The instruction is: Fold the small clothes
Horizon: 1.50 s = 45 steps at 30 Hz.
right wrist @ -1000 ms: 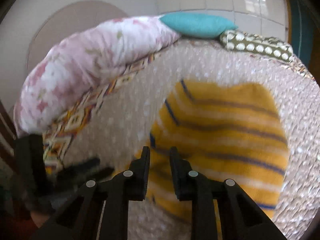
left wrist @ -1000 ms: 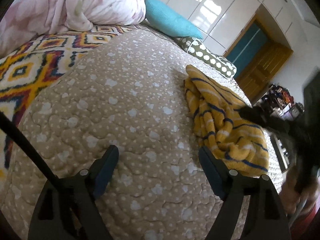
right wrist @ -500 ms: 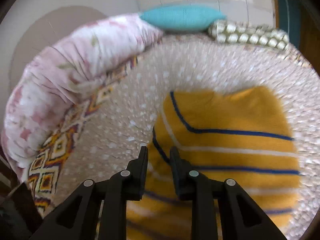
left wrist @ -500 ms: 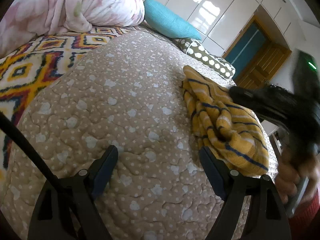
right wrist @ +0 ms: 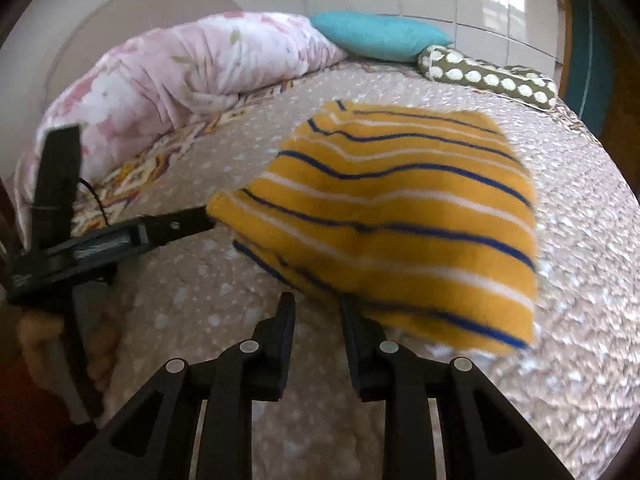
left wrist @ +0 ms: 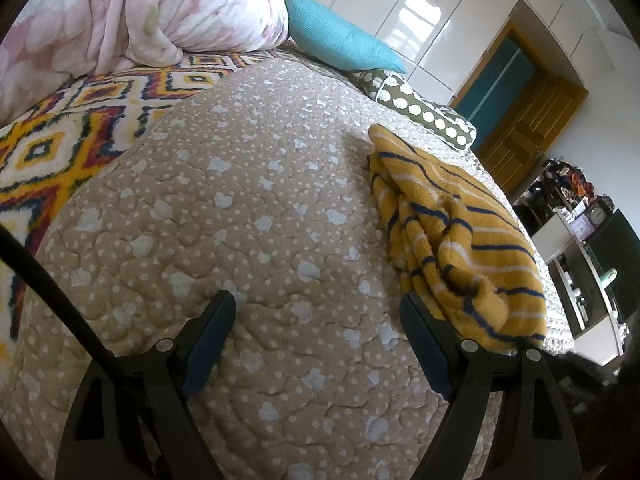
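Note:
A small yellow garment with blue and white stripes (left wrist: 452,232) lies bunched on the beige dotted quilt (left wrist: 248,208), to the right of my left gripper. My left gripper (left wrist: 316,332) is open and empty, low over the quilt. In the right wrist view the garment (right wrist: 400,216) lies folded over, just beyond my right gripper (right wrist: 316,316). The right jaws stand a small gap apart with nothing between them. My left gripper also shows in the right wrist view (right wrist: 176,228), its tip touching the garment's left edge.
A pink floral duvet (left wrist: 132,12), a teal pillow (left wrist: 340,40) and a green dotted bolster (left wrist: 420,116) lie at the head of the bed. A bright patterned blanket (left wrist: 60,140) lies at the left. A wooden door (left wrist: 528,120) and shelves (left wrist: 580,240) stand beyond the bed.
My right gripper has pulled back from over the garment toward the bed's near edge and is out of the left wrist view. The left gripper has barely moved.

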### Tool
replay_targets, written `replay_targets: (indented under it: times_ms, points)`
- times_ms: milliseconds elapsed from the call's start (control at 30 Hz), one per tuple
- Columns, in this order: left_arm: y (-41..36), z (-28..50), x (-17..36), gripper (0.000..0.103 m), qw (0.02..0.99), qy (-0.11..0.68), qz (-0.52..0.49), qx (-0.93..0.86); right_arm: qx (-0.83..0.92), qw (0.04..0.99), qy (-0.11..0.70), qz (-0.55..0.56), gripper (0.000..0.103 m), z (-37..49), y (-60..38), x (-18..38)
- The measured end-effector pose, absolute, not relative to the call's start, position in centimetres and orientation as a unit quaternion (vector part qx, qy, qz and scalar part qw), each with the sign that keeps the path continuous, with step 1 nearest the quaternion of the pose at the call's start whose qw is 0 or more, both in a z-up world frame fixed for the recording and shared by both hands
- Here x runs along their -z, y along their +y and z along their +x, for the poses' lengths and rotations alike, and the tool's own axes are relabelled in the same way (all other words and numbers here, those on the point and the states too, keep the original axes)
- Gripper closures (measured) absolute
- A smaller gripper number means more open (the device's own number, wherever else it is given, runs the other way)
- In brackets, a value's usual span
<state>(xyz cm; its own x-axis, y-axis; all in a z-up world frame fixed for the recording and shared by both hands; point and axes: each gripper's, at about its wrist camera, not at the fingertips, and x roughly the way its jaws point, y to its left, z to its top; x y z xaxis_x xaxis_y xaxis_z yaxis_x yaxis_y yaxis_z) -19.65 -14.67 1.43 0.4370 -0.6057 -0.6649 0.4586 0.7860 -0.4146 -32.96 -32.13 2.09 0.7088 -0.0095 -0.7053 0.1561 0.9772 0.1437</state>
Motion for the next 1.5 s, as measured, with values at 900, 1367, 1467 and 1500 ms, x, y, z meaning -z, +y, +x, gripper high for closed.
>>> replay_targets:
  times_ms: [900, 1367, 1467, 1500]
  points:
    - [-15.2, -19.8, -1.4, 0.020, 0.848, 0.426, -0.068, 0.308, 0.126, 0.887, 0.316, 0.313, 0.023, -28.7, -49.8, -4.3]
    - [-16.4, -20.2, -1.5, 0.020, 0.858, 0.428, -0.015, 0.283, 0.139, 0.864, 0.318, 0.365, 0.062, -30.5, -51.5, -1.1]
    - [-17.0, -20.4, -1.5, 0.020, 0.862, 0.428, 0.008, 0.273, 0.179, 0.874, 0.307, 0.332, 0.049, -31.9, -51.2, -2.9]
    - [-17.3, -20.5, -1.4, 0.020, 0.863, 0.428, 0.017, 0.268, 0.188, 0.883, 0.296, 0.313, 0.049, -32.5, -50.7, -4.0]
